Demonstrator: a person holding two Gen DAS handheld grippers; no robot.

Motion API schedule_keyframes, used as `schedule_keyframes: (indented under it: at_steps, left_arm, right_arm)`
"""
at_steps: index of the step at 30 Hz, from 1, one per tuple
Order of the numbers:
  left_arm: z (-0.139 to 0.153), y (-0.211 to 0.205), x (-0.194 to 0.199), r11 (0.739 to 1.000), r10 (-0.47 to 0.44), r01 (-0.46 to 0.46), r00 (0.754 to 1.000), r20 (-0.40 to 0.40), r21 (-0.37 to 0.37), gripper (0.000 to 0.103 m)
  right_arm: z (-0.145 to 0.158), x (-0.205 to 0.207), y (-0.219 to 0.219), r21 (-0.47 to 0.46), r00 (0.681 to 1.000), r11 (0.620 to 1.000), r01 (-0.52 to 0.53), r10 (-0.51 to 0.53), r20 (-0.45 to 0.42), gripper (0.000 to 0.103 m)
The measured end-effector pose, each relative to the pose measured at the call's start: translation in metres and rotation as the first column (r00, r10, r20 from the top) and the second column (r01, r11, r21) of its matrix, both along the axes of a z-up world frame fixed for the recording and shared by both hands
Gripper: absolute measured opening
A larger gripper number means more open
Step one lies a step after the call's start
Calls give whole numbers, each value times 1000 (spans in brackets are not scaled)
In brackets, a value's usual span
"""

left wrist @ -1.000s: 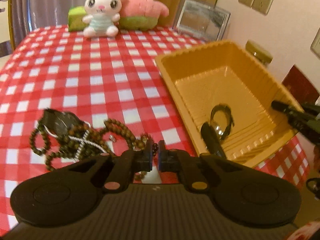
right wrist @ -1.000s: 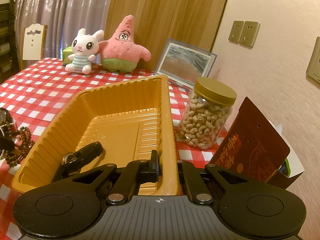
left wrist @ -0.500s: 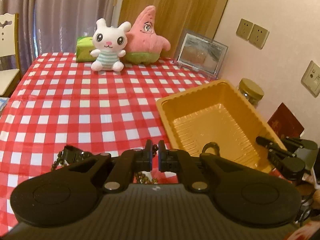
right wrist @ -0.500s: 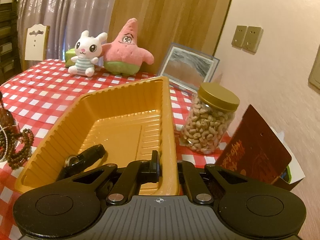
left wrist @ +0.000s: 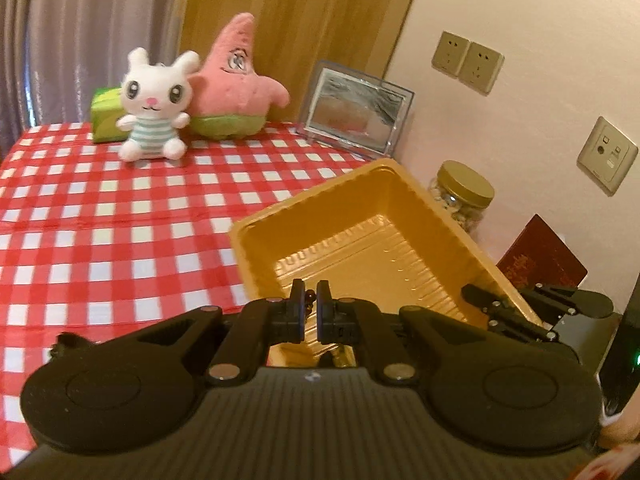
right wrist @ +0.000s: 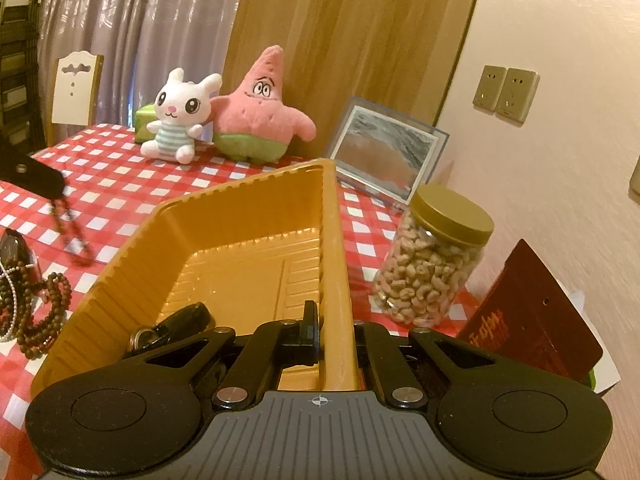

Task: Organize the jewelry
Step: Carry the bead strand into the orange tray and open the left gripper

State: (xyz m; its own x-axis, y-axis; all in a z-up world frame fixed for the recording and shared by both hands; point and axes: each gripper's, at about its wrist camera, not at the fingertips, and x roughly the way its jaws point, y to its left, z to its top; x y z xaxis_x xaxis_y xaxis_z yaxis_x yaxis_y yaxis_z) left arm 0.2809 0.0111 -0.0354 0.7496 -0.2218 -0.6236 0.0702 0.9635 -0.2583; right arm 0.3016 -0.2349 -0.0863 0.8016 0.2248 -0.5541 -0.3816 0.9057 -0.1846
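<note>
My left gripper point(left wrist: 309, 312) is shut on a strand of brown beads point(left wrist: 309, 301), which shows between its pads. In the right wrist view that left gripper point(right wrist: 44, 184) hovers above the red checked cloth, left of the yellow tray point(right wrist: 248, 184), with the bead strand point(right wrist: 70, 232) hanging blurred below it. My right gripper point(right wrist: 335, 336) is shut on the tray's near right rim, one finger inside and one outside. A black watch point(right wrist: 180, 322) lies in the tray's near corner. More brown beads point(right wrist: 36, 320) and a second watch point(right wrist: 14, 248) lie on the cloth.
A white rabbit plush point(left wrist: 154, 108) and a pink starfish plush point(left wrist: 236, 80) sit at the table's far side beside a picture frame point(left wrist: 356, 110). A jar of cashews point(right wrist: 432, 264) and a dark red packet point(right wrist: 532, 320) stand right of the tray, by the wall.
My left gripper has risen off the bead pile with one strand and swung right, toward the tray. The right gripper has kept its hold on the tray rim.
</note>
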Motion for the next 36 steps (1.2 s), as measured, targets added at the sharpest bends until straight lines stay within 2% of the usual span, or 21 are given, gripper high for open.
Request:
schedule_keyframes:
  at_steps: [12,17,27,36]
  left_arm:
    - [-35,-15,27,1000,12,-11,996,-92,13,6]
    - [-31,-14,27,1000,23,-21,996,-85,23,15]
    - [-20,1,12,994,91,-87,994,-67,58,17]
    - [-31,34,-2,979,188,-179,978,-91,100,17]
  right_arm:
    - [-2,6,8,12,1000,1000,15,-15,-10,3]
    - [-3,7,9,13,1000,1000,17,-17,-16,3]
    - [-6,13,9,28,999,999,27,-26,-25,3]
    - [-7,17,8,39,999,999,37,-36,-26,3]
